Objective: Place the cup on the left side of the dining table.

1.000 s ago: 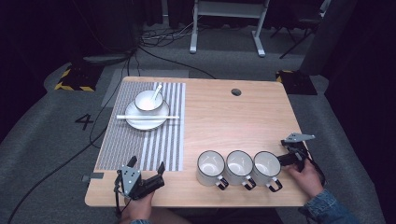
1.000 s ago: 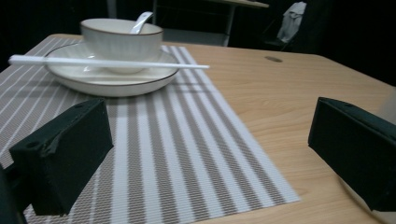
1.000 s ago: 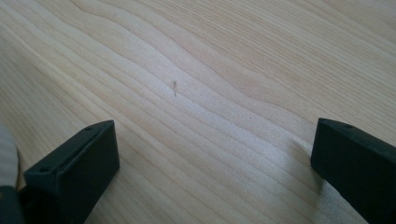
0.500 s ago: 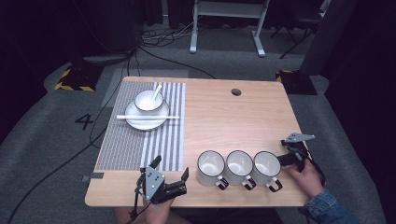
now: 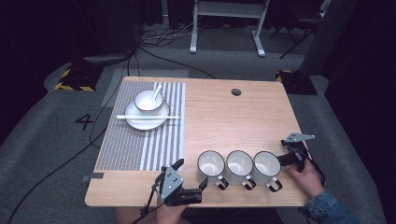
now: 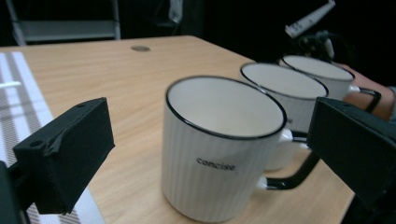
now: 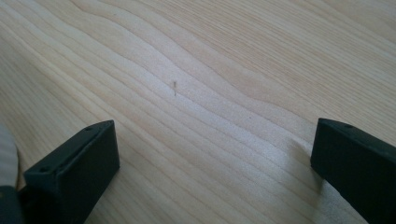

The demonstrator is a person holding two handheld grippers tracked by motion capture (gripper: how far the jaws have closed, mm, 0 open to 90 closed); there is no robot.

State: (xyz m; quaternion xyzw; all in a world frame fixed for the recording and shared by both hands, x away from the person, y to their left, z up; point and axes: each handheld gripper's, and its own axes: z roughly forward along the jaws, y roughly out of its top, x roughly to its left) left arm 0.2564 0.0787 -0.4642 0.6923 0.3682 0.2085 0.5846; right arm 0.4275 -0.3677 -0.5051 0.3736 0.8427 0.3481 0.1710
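Three mugs stand in a row; the nearest mug (image 6: 223, 147) sits just ahead, between the left gripper's (image 5: 190, 174) spread fingers. Advance squarely around its ribbed body, probably clear of the handle, then close gently. Right gripper (image 5: 281, 161) rests spread over bare tabletop (image 7: 196, 84).

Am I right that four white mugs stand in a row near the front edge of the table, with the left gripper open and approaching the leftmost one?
Not quite: the row holds three mugs, not four, as the high view shows. The rest stands: the left gripper is open and approaching the leftmost mug, with the middle mug and the right mug beside it.
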